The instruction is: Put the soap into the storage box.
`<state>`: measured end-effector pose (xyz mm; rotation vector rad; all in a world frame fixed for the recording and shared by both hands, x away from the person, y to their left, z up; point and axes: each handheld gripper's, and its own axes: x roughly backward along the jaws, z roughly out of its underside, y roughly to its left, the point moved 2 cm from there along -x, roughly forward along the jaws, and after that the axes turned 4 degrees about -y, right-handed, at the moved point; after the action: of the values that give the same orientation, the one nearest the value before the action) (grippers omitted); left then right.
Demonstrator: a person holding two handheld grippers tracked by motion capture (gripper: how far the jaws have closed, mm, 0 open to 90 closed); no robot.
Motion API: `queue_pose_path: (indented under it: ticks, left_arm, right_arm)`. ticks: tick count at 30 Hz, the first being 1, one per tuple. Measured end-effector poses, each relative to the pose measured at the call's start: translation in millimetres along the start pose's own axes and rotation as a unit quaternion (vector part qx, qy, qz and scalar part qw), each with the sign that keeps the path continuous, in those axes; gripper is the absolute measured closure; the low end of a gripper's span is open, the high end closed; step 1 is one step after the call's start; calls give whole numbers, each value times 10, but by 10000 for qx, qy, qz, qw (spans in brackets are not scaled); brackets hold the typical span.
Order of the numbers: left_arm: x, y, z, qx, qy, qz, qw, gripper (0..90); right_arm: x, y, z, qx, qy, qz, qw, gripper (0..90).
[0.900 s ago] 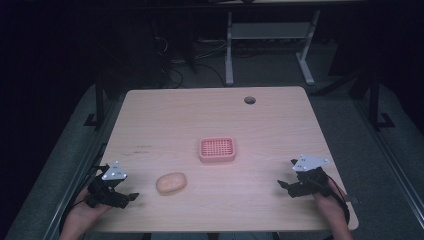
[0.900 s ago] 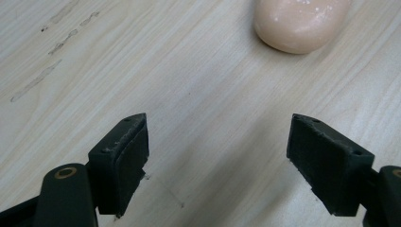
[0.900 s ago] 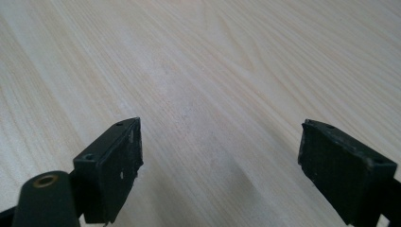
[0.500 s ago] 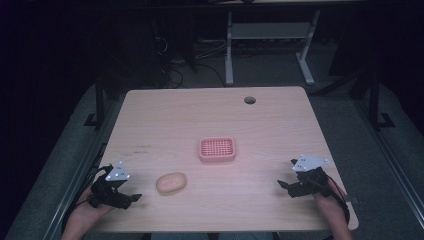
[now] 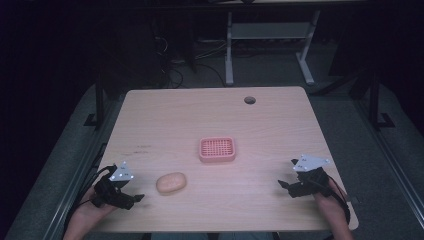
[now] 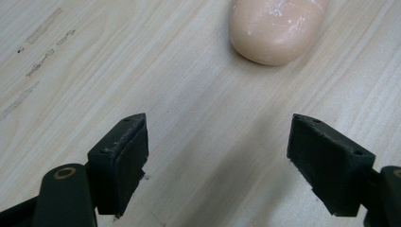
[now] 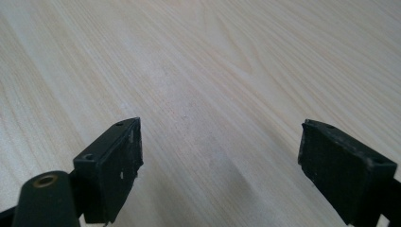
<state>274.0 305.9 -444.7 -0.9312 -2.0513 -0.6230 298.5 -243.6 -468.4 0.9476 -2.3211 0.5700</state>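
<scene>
- At the near left corner of the wooden table, the left gripper sits low over the surface in the person's left hand, a grey three-cornered plate on top of it
- Its jaws stand wide apart and hold nothing; in the left gripper view bare wood lies between them
- The peach-coloured soap bar lies flat on the table just beside the left gripper, toward the table's middle; in the left gripper view it shows ahead of the jaws, near the top edge, apart from both of them, with pale scuffs on its surface
- The pink slotted tray rests near the table's centre, beyond the soap bar and apart from it
- At the near right edge, the right gripper points toward the table's middle, jaws spread wide over bare wood and gripping nothing
- A round cable hole sits near the far edge
- Faint dark scratches mark the wood left of the soap bar
</scene>
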Motion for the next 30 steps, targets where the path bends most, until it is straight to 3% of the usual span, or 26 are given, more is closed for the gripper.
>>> queue_pose_path:
  ticks: [30]
  left_arm:
    - [-55,-24,-309,-419,204,180,9988,207]
  right_arm:
    - [21,18,-2,-47,-49,21,10000,140]
